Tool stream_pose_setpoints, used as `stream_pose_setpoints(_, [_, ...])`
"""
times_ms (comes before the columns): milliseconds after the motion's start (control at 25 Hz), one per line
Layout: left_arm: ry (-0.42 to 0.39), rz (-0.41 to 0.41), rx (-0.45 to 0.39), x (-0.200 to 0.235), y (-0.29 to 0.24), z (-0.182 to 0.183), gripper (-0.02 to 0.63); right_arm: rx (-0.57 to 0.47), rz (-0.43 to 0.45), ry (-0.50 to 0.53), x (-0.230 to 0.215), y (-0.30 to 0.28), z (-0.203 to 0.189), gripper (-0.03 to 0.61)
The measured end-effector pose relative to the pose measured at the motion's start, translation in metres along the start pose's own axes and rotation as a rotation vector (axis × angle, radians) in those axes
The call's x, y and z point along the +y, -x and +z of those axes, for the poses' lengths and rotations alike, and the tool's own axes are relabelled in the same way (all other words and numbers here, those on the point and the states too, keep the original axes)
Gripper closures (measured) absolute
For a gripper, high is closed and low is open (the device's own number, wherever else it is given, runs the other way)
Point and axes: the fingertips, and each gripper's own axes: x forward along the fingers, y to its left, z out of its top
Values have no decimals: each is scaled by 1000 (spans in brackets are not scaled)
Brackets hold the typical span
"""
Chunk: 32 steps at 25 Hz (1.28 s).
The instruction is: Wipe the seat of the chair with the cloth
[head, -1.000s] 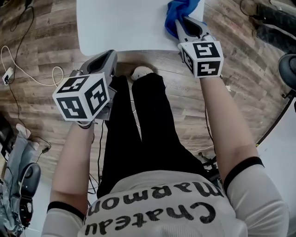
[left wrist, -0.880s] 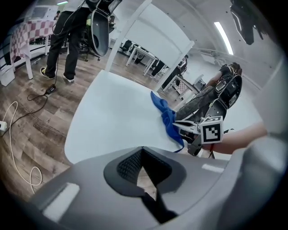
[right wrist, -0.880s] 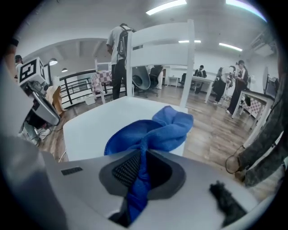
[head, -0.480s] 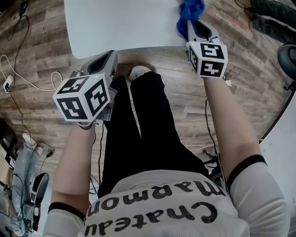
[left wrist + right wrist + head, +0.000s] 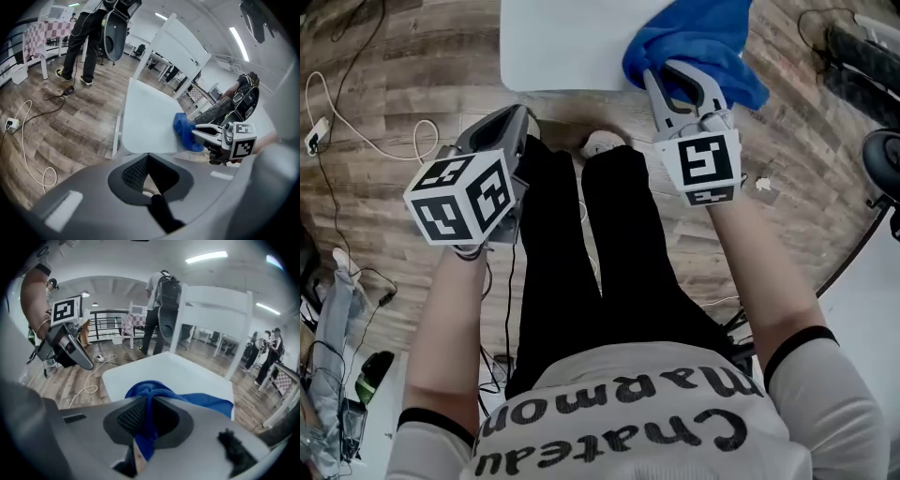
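Note:
The white chair seat (image 5: 567, 47) lies at the top of the head view, in front of the person's legs. A blue cloth (image 5: 703, 42) rests on its near right corner and hangs over the edge. My right gripper (image 5: 661, 80) is shut on the cloth, which shows pinched between its jaws in the right gripper view (image 5: 147, 418). My left gripper (image 5: 511, 127) hovers over the floor just short of the seat's front edge, shut with nothing in it. From the left gripper view the seat (image 5: 145, 119), the cloth (image 5: 185, 131) and the right gripper (image 5: 206, 136) are visible ahead.
The chair's white backrest (image 5: 213, 310) rises behind the seat. White cables (image 5: 356, 112) loop on the wooden floor at left. A black chair base (image 5: 881, 150) stands at right. People stand in the background (image 5: 86, 37).
The right gripper has dragged the cloth toward the seat's near edge, and the cloth now drapes over the right corner. The head view has shifted. The left gripper stays put.

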Motion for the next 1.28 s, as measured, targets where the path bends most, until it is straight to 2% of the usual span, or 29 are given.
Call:
stream_pose_setpoints(200, [84,40,-40,40,25,-10,606,-11,219,61,97,-62,56,535])
stream_pose_setpoints(280, [93,41,-38,53,33,-16,606,8,260,70,122,-83,63,535])
stream_pose_setpoints(400, [122,50,-20,75,45,-31,606,49,254,83,138,-103,62,535])
stream_pose_setpoints(520, [150,71,-17,90,51,-38,606,54,250,108,141,-104,61,535])
stream_pose_setpoints(640, [159,59,-21,85,46,-34,606,87,270,115,140,-103,58,535])
stream_pose_setpoints(760, [116,27,-22,67,37,-24,606,121,302,75,140,-104,58,535])
stream_pose_setpoints(1000, [30,0,1,25,15,-8,606,49,320,41,128,-95,52,535])
stream_pose_setpoints(1280, [22,-10,54,-46,-28,-19,606,34,320,32,74,-55,10,535])
